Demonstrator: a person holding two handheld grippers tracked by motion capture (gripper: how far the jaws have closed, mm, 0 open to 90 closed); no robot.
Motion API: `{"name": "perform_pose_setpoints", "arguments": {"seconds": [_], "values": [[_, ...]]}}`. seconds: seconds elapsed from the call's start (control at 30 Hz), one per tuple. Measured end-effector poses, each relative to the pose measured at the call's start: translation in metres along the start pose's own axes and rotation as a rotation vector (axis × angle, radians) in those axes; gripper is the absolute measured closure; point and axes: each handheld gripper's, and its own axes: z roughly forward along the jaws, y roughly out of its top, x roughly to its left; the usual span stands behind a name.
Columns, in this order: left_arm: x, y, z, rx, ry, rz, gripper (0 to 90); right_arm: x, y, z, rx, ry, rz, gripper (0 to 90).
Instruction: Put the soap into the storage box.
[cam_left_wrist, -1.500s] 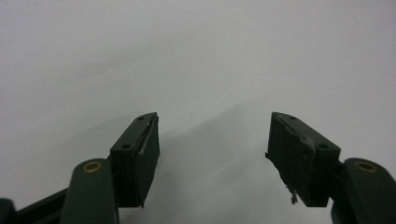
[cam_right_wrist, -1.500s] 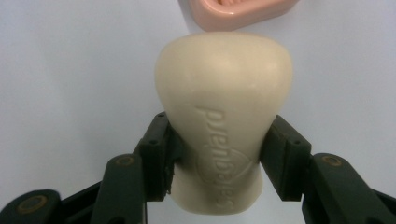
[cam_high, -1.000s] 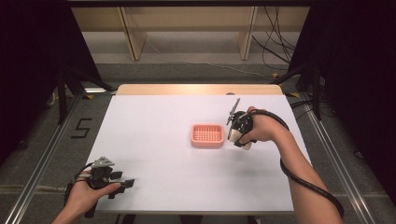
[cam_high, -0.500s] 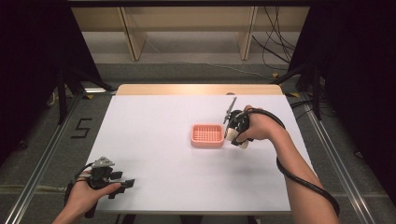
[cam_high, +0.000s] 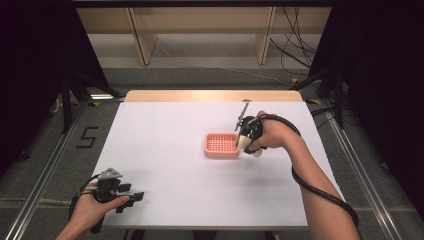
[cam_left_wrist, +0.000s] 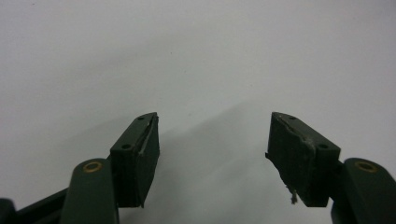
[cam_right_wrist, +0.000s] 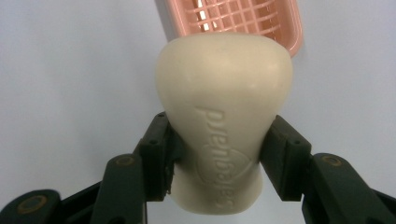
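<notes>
My right gripper (cam_right_wrist: 215, 158) is shut on a cream bar of soap (cam_right_wrist: 224, 107) with an embossed brand name; both black pads press its waist. Just beyond the bar lies a pink slatted soap dish (cam_right_wrist: 233, 18). In the high view the right gripper (cam_high: 246, 142) hangs at the right edge of the soap dish (cam_high: 221, 145), with the soap (cam_high: 243, 143) pale beneath the hand. My left gripper (cam_high: 131, 196) rests near the table's front left corner, and its jaws (cam_left_wrist: 212, 154) stand open over bare white tabletop.
The white table (cam_high: 175, 165) has a wooden strip along its far edge. Wooden shelf legs and loose cables stand on the floor behind it. Metal rails run along both sides of the table. A cable trails from the right gripper down the forearm.
The right gripper with the soap has shifted slightly left and closer to the dish's right edge. The left gripper has stayed still.
</notes>
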Motion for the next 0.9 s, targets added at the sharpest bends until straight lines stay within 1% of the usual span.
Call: {"name": "perform_pose_setpoints", "arguments": {"seconds": [0.1, 0.13, 0.2, 0.37, 0.4, 0.43, 0.47, 0.7, 0.73, 0.77, 0.83, 0.9], "values": [[0.0, 0.0, 0.0, 0.0, 0.0, 0.0, 33.7, 0.001, 0.002, 0.0, 0.011, 0.011, 0.005, 50.4], [0.0, 0.0, 0.0, -0.002, 0.0, -0.001, 33.7, 0.002, 0.003, 0.0, 0.01, 0.0, 0.016, 50.4], [0.0, 0.0, 0.0, -0.002, 0.0, 0.0, 33.7, 0.001, 0.005, 0.001, 0.009, 0.004, 0.0, 50.4], [0.0, 0.0, 0.0, -0.002, -0.001, 0.0, 33.7, 0.0, 0.007, 0.002, 0.0, 0.01, -0.002, 50.4], [0.0, 0.0, 0.0, -0.004, -0.001, -0.002, 33.7, 0.0, 0.008, 0.002, 0.003, 0.01, -0.007, 50.4], [0.0, 0.0, 0.0, -0.004, -0.001, -0.001, 33.7, 0.001, 0.008, 0.002, 0.003, 0.009, -0.002, 50.4], [0.0, 0.0, 0.0, -0.002, -0.001, -0.001, 33.7, 0.0, 0.009, 0.002, 0.0, 0.01, -0.008, 50.4], [0.0, 0.0, 0.0, -0.002, -0.001, -0.001, 33.7, -0.001, 0.01, 0.001, 0.001, 0.003, -0.007, 50.4], [0.0, 0.0, 0.0, -0.003, -0.001, -0.001, 33.7, 0.0, 0.011, 0.001, -0.002, -0.005, 0.009, 50.4], [0.0, 0.0, 0.0, -0.003, -0.001, -0.001, 33.7, 0.0, 0.011, 0.001, -0.002, -0.005, 0.009, 50.4], [0.0, 0.0, 0.0, -0.002, -0.001, 0.0, 33.7, -0.002, 0.012, 0.002, -0.003, 0.005, -0.017, 50.4], [0.0, 0.0, -0.001, -0.001, 0.001, 0.0, 33.7, -0.003, 0.012, 0.003, -0.008, 0.007, -0.025, 50.4]]}}
